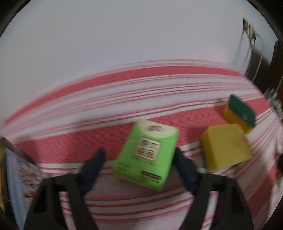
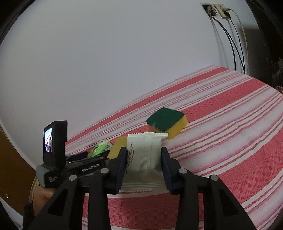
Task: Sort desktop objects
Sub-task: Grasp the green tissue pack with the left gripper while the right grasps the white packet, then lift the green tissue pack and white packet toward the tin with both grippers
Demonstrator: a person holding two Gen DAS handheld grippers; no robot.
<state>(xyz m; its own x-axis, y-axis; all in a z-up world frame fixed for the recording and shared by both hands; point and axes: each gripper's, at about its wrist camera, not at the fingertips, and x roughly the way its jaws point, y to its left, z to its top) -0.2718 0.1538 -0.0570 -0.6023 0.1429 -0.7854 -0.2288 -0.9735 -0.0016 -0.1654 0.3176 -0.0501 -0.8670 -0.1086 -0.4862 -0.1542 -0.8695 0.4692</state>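
A green tissue pack lies on the red-and-white striped cloth. My left gripper is open with the pack between its fingers; whether they touch it is blurred. A yellow sponge lies to its right, and a green-topped yellow sponge lies beyond that. My right gripper is shut on a white sachet, held above the cloth. In the right wrist view the green-topped sponge, the yellow sponge and the tissue pack lie ahead.
A printed packet or box is at the left edge of the left wrist view. The left gripper's body with its small screen is at the left of the right wrist view. A wall socket with cables is at the far right.
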